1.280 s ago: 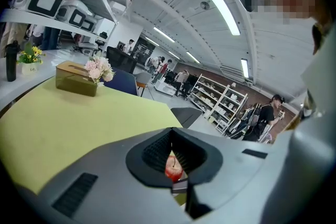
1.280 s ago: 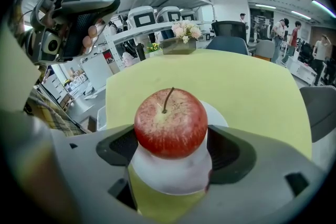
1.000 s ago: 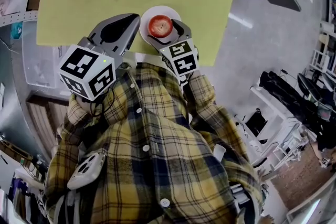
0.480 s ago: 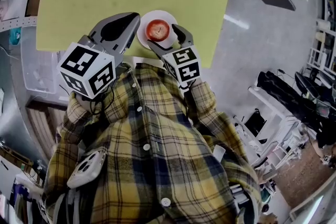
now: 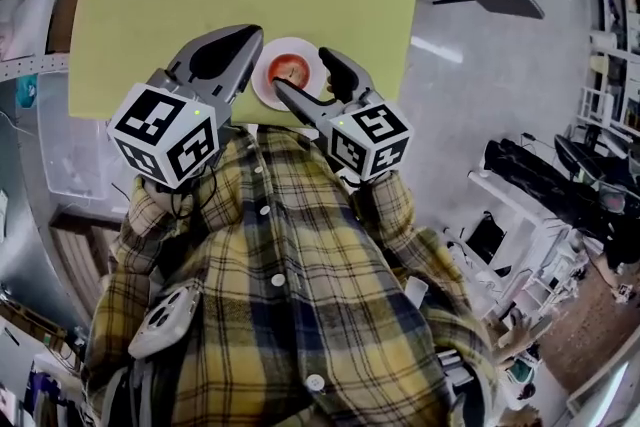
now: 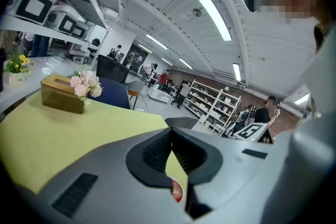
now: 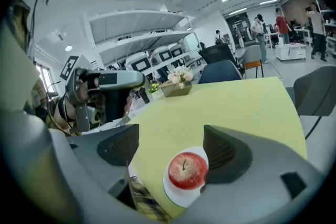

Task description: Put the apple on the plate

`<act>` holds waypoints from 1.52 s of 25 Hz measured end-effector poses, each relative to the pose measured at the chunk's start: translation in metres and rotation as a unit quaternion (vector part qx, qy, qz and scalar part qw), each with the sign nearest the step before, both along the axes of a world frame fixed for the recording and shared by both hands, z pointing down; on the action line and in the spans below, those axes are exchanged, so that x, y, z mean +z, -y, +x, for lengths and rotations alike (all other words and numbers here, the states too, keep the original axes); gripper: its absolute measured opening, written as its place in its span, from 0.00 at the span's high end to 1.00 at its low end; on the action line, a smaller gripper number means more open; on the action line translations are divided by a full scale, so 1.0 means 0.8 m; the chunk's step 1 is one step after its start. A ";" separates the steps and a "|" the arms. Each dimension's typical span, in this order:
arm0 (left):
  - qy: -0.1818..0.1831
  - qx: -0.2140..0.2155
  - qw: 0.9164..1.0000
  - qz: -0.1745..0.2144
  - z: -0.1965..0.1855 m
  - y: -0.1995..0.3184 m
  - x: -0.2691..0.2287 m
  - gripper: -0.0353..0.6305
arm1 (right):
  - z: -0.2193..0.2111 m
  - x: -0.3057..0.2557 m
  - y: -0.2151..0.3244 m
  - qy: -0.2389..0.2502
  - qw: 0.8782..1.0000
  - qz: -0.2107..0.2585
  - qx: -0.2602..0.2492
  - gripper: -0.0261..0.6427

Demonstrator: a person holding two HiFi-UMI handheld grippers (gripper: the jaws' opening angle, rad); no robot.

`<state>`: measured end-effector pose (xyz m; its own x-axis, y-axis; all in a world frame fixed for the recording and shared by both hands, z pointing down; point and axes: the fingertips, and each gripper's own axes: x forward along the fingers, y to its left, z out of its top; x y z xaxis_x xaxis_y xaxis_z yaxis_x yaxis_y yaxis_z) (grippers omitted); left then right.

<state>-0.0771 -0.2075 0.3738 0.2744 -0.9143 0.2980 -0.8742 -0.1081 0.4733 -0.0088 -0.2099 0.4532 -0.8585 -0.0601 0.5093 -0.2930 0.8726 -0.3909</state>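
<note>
Right tongs [image 7: 173, 147] are spread wide apart, and the apple [image 7: 185, 169] sits between them, closer to the right-hand jaw. It's on the white plate [image 7: 176, 194] at the table's [image 7: 252, 107] near edge. Left tongs [image 6: 170, 136] are pinched together, empty.

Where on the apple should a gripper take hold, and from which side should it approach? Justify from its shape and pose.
Grip the apple across its widest middle, fingers on opposite flanks, probably coming in from above the table's near edge. It sits upright, stem up, on the shallow plate, so its rounded sides are free. The open right gripper is lined up that way.
</note>
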 end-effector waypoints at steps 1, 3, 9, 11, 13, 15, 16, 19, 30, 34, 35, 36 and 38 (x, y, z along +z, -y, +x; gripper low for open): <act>0.001 0.001 1.000 0.002 0.001 0.001 -0.004 0.94 | -0.001 -0.008 0.000 0.009 1.000 -0.002 0.001 0.39; 0.003 0.003 1.000 0.008 0.003 0.003 -0.013 0.94 | -0.004 -0.024 0.002 0.024 1.000 -0.001 0.003 0.39; 0.015 0.012 0.999 0.027 0.008 0.014 -0.039 0.94 | -0.008 -0.064 0.011 0.068 0.998 0.000 0.011 0.46; 0.019 0.012 0.999 0.033 0.007 0.016 -0.046 0.94 | -0.009 -0.079 0.016 0.083 0.996 0.008 0.018 0.53; 0.020 0.013 0.999 0.036 0.003 0.019 -0.049 0.94 | -0.012 -0.096 0.023 0.100 0.994 0.021 0.026 0.59; 0.021 0.015 0.999 0.039 0.004 0.023 -0.050 0.94 | -0.011 -0.115 0.030 0.118 0.992 0.035 0.033 0.65; 0.021 0.018 0.999 0.040 0.007 0.026 -0.052 0.94 | -0.010 -0.124 0.033 0.126 0.991 0.042 0.035 0.67; 0.024 0.028 0.998 0.045 0.014 0.029 -0.059 0.94 | -0.008 -0.148 0.034 0.145 0.987 0.060 0.038 0.70; 0.015 0.060 0.996 0.058 0.023 0.044 -0.068 0.94 | -0.004 -0.182 0.047 0.141 0.982 0.093 0.081 0.91; 0.003 0.068 0.996 0.061 0.028 0.042 -0.072 0.94 | -0.002 -0.176 0.047 0.125 0.985 0.086 0.085 0.96; 0.001 0.069 0.996 0.063 0.027 0.042 -0.074 0.94 | -0.002 -0.176 0.046 0.123 0.985 0.084 0.084 0.96; -0.001 0.070 0.995 0.064 0.027 0.043 -0.075 0.94 | -0.003 -0.175 0.046 0.120 0.986 0.084 0.083 0.96; -0.004 0.069 0.995 0.066 0.024 0.045 -0.076 0.94 | -0.004 -0.174 0.046 0.117 0.986 0.083 0.081 0.96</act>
<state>-0.0579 -0.2434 0.3132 0.4030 -0.8982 0.1755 -0.8424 -0.2891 0.4547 -0.0122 -0.2465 0.3137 -0.9234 -0.2727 0.2702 -0.3532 0.8794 -0.3193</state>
